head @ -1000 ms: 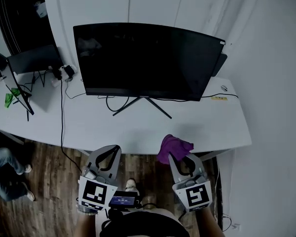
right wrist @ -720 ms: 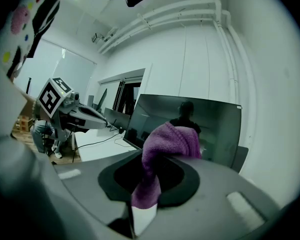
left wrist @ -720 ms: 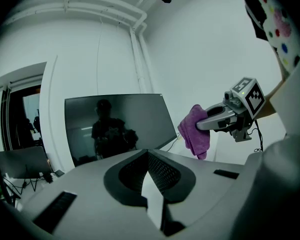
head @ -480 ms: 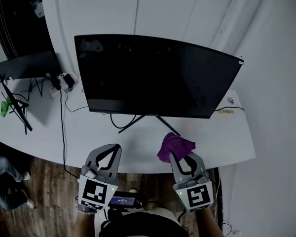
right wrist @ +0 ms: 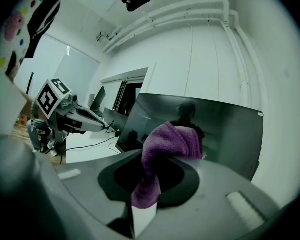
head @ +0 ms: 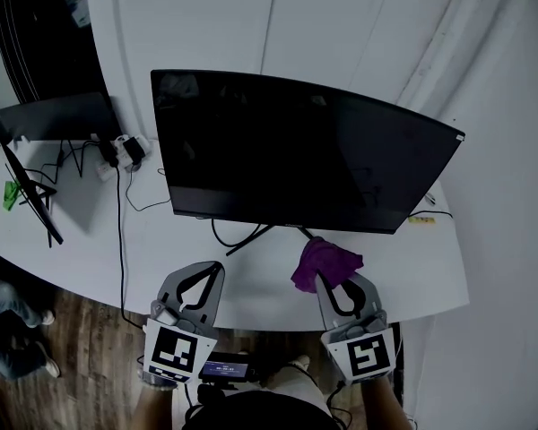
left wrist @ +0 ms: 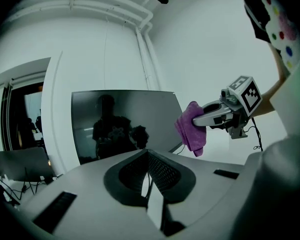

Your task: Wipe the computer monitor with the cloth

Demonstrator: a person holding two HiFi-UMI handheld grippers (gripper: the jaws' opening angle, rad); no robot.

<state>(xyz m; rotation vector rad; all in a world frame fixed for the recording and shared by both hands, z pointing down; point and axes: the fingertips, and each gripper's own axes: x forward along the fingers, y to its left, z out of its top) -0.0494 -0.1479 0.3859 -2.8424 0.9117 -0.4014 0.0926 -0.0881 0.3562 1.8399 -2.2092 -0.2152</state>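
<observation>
- This looks like an office: a wide black curved computer monitor (head: 305, 150) on a V-shaped foot stands just beyond the fingertips of the left gripper (head: 213, 269) and the right gripper (head: 327, 282).
- It sits on a long white desk (head: 81, 249).
- Well left of the left fingers are a smaller black flat monitor (head: 58, 115), a white power strip (head: 125, 149) and black trailing cables (head: 119, 222).
- There are plain white walls (head: 215, 16) and a wood-plank floor (head: 81, 330).
</observation>
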